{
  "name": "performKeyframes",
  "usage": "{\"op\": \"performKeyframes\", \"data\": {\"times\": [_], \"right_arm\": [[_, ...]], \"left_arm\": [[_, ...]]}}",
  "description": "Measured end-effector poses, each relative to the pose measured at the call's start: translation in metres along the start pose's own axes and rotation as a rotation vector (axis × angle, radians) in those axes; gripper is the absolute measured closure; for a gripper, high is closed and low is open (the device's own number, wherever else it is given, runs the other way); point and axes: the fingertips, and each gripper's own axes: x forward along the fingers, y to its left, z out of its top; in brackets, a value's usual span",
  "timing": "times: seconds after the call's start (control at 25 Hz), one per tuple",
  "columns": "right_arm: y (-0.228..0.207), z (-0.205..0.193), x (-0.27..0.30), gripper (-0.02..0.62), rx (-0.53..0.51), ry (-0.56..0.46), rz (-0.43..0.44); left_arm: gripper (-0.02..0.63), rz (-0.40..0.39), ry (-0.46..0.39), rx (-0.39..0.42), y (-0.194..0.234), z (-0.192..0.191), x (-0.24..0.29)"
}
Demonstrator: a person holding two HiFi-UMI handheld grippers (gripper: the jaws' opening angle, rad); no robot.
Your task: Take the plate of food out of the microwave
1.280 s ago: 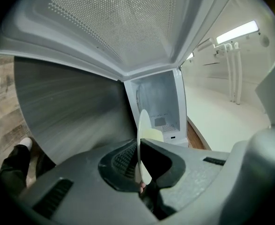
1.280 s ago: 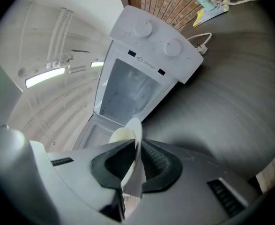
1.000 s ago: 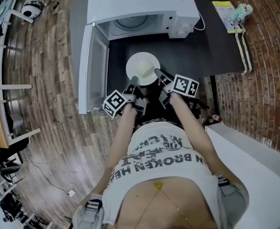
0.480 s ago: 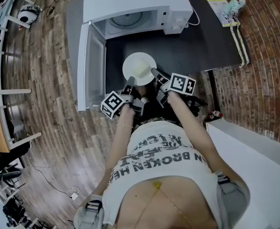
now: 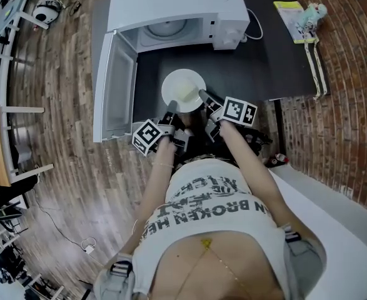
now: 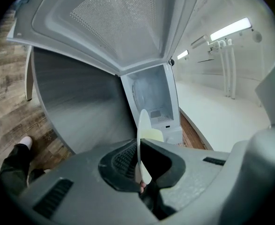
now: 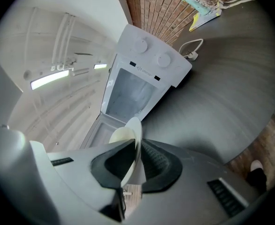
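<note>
A white plate [image 5: 183, 90] with pale yellow food on it hangs over the dark table, just in front of the open white microwave [image 5: 170, 8]. My left gripper [image 5: 171, 107] is shut on the plate's near left rim, and my right gripper [image 5: 204, 97] is shut on its near right rim. In the left gripper view the plate [image 6: 142, 139] shows edge-on between the dark pads, with the microwave [image 6: 151, 95] cavity behind. In the right gripper view the plate [image 7: 131, 146] is likewise pinched edge-on, ahead of the microwave [image 7: 142, 86].
The microwave door [image 5: 113, 86] stands swung open to the left, over the table's left edge. A power cord [image 5: 253, 30] runs beside the microwave. A yellow-and-teal item [image 5: 299, 17] lies at the table's [image 5: 271, 61] far right, by the brick wall.
The plate, held by both grippers, has shifted slightly towards me and away from the microwave opening. Both grips are unchanged.
</note>
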Motion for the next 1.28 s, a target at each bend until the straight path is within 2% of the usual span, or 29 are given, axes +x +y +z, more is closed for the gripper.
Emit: {"op": "performKeyframes", "data": {"times": [0.52, 0.76, 1.28], "right_arm": [[-0.018, 0.016, -0.048, 0.557, -0.015, 0.077, 0.041], [-0.028, 0.014, -0.068, 0.557, -0.026, 0.111, 0.038], [-0.043, 0.014, -0.104, 0.557, -0.03, 0.146, 0.069]], "left_arm": [[0.591, 0.013, -0.091, -0.025, -0.016, -0.058, -0.001], [0.591, 0.025, -0.111, -0.044, -0.015, -0.084, -0.006], [0.591, 0.028, -0.153, -0.029, -0.021, -0.126, -0.013]]}}
